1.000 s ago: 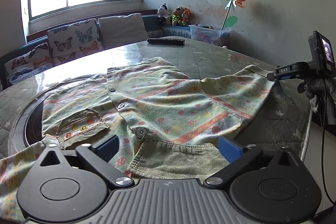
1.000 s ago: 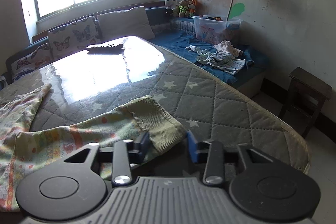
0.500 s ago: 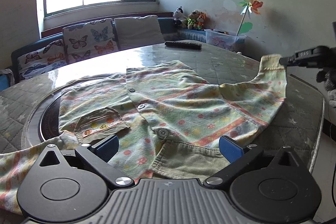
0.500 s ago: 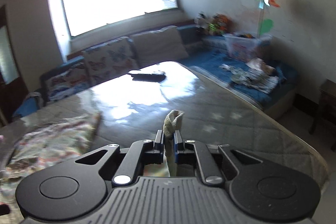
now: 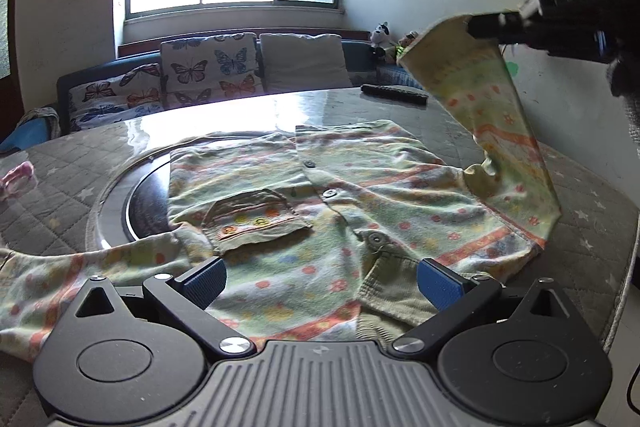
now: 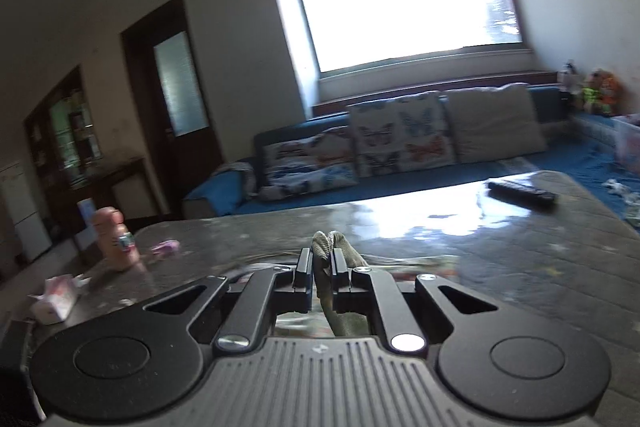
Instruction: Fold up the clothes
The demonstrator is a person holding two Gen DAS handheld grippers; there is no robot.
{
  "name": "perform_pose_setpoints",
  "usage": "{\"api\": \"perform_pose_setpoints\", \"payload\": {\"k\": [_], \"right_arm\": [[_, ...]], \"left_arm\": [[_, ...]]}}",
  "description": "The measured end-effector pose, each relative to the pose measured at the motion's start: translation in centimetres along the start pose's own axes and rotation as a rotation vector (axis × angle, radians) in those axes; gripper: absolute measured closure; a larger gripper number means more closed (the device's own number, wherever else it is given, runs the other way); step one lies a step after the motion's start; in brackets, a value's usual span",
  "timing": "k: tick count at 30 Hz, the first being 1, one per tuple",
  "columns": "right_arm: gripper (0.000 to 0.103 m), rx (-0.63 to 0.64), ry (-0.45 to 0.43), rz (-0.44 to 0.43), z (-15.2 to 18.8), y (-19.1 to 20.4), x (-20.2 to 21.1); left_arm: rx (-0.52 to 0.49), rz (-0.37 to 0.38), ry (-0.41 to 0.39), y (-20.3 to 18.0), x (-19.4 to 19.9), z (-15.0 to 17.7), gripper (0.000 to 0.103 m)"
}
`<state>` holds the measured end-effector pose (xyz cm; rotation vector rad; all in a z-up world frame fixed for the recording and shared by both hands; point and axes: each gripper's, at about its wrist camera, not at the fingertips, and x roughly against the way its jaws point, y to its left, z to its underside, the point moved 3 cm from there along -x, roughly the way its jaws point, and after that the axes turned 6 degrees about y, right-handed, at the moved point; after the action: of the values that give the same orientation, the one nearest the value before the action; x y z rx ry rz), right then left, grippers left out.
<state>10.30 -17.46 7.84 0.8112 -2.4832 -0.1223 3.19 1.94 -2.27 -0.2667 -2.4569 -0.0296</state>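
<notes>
My right gripper [image 6: 322,269], clamped on the cuff [image 6: 329,244], has lifted the right sleeve [image 5: 496,119] clear of the shirt [image 5: 320,203] spread on the table [image 5: 580,187], ready to fold inward, while my left gripper [image 5: 320,277] hovers wide open, empty, near the collar.

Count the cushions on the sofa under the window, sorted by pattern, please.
Butterfly cushions: 2
Plain cushions: 1
Total: 3
</notes>
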Motion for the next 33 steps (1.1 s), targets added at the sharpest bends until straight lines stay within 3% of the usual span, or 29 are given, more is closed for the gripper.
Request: {"api": "perform_pose_setpoints", "payload": {"k": [6,13,17,26,30,33], "right_arm": [[0.095,0.064,0.039,-0.159,-0.7,5.9,-3.2],[0.086,0.092,0.059,-0.243,0.1,8.2,-3.2],[0.082,0.114,0.097,-0.192,0.7,6.1,-2.7],[0.080,0.116,0.341,0.030,7.6,-0.4,-3.8],[0.081,0.064,0.384,0.064,10.1,-3.4,-3.4],[0.080,0.070,0.365,0.069,9.5,-3.8,-3.0]], "left_arm": [[0.031,-0.022,0.000,1.4,0.3,0.4,0.000],[0.027,-0.032,0.006,1.5,0.2,0.5,0.000],[0.023,-0.038,0.008,1.6,0.2,0.6,0.000],[0.032,-0.035,-0.017,1.6,0.6,-0.6,0.002],[0.019,-0.021,-0.009,1.1,-0.2,-1.6,0.017],[0.004,-0.009,-0.002,0.7,-0.9,-2.2,0.028]]}}
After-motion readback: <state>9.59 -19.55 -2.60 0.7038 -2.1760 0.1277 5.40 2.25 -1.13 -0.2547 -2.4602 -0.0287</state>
